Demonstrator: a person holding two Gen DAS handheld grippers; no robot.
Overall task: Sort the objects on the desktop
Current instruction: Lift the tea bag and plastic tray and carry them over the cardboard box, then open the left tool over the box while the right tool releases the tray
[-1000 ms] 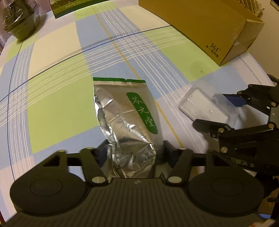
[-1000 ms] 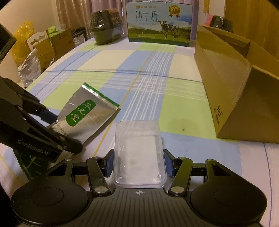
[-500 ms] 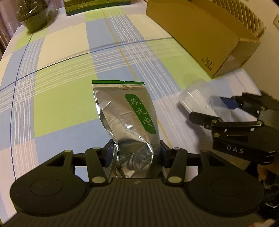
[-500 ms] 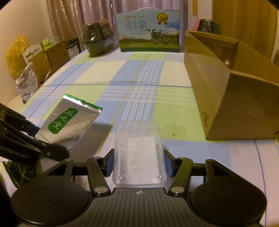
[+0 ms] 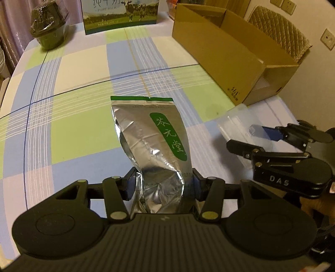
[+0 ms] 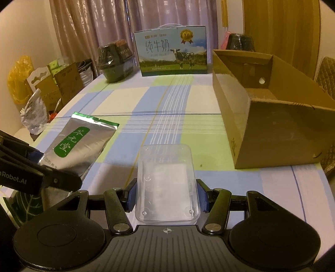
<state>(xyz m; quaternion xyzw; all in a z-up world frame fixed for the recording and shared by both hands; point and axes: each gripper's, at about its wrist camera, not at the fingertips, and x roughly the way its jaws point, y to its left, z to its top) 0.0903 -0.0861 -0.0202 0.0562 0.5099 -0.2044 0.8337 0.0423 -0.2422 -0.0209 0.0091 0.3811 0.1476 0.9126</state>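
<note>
With my left tool (image 5: 162, 184) gripping the foil pouch (image 5: 152, 142) and my right tool (image 6: 166, 195) the clear case (image 6: 166, 182), both should travel level toward the cardboard box (image 6: 272, 125) at the counter's far right edge.

The foil pouch (image 5: 150, 146) has its lower end hidden behind the left gripper (image 5: 161, 185) body. The milk carton (image 5: 120, 16) is cut off by the top edge. The pouch's small print is perhaps illegible.

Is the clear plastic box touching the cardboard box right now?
Apart. The right wrist view shows the clear plastic box held in the right gripper, with a strip of bare tablecloth between it and the cardboard box.
</note>
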